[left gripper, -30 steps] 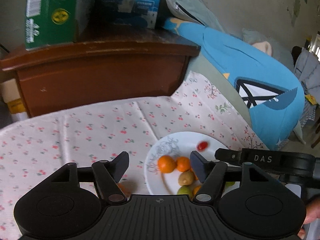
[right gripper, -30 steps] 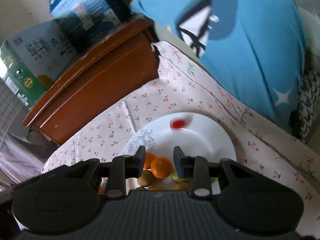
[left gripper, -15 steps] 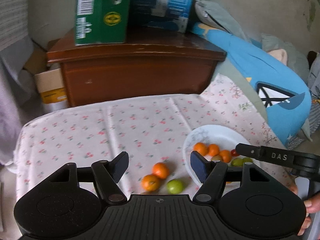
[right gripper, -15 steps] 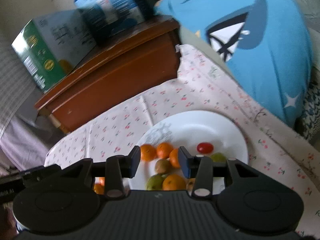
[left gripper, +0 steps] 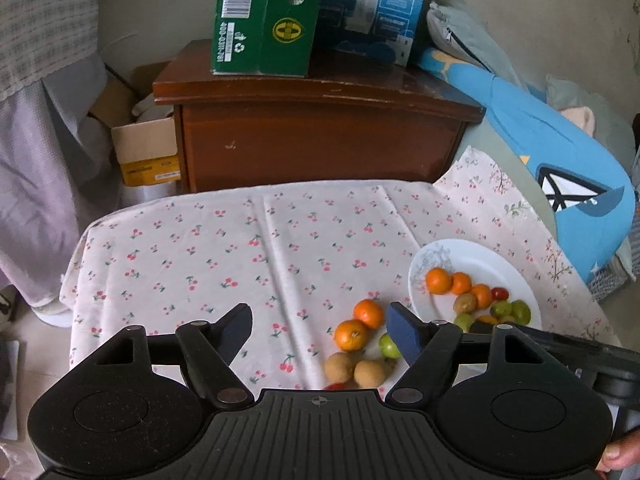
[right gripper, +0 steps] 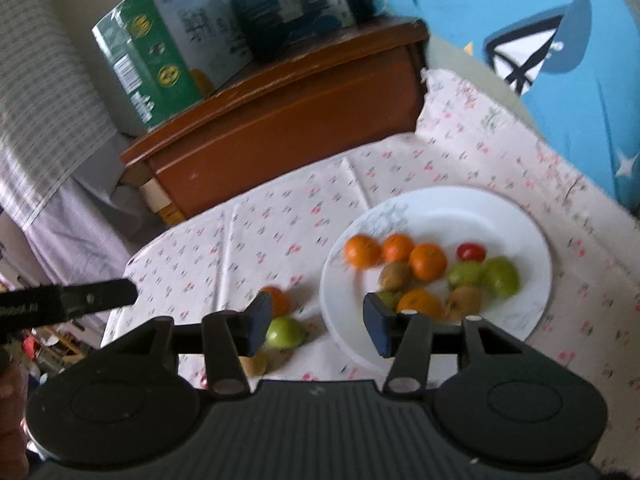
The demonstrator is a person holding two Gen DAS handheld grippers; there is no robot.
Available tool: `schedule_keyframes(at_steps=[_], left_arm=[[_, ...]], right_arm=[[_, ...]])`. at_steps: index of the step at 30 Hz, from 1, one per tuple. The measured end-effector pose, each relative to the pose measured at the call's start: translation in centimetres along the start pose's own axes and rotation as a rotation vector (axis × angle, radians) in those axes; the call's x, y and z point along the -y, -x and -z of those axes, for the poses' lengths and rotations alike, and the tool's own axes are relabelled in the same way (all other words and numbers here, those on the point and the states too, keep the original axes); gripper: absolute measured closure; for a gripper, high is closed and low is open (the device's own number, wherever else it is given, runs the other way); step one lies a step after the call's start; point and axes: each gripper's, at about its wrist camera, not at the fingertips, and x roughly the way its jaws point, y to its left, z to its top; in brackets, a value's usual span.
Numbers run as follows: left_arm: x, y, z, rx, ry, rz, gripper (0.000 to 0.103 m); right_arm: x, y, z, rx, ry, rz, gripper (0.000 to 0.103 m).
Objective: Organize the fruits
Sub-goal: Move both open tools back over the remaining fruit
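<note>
Gathering loose fruit onto the plate [right gripper: 532,236]: both claws, left [left gripper: 320,330] and right [right gripper: 318,320], have just been opening and hold nothing, so next grab the green fruit [right gripper: 285,332]

A home bedroom: wooden nightstand [left gripper: 320,128], blue pillow [left gripper: 568,184], cherry-print tablecloth [left gripper: 240,256].

1. Soft, even daylight; fruit on the tablecloth [left gripper: 280,248] casts only faint shadows.
2. The left wrist view is sharp.
3. The right wrist view is motion-blurred, smearing the boxes [right gripper: 224,40] and cherry print.
4. Fisheye bending and dark corners mark both views.
</note>
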Motion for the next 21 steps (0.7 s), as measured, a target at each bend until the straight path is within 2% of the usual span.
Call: schedule_keyframes(at_steps=[3, 5, 9, 21], left_arm=[[-0.5, -0.1, 0.6, -0.009, -0.002, 0.003, 0.028], [-0.9, -0.3, 1.0, -0.016, -0.005, -0.003, 0.023], [-1.3, -0.6, 1.8, -0.032, -0.025, -0.010, 0.022], [-2.7, -3.0, 4.9, -0.097, -0.092, -0.043, 0.021]], right_arm=[[-0.7, -0.3, 1.1, -0.021, 0.013, -0.019, 0.047], [-1.2, -0.6, 1.7, -0.034, 0.027, -0.028, 0.045], [-2.0, -1.4, 2.6, -0.064, 0.045, -0.032, 0.036], [-3.1, -3.7, 4.4, -0.144, 0.086, -0.005, 0.033]])
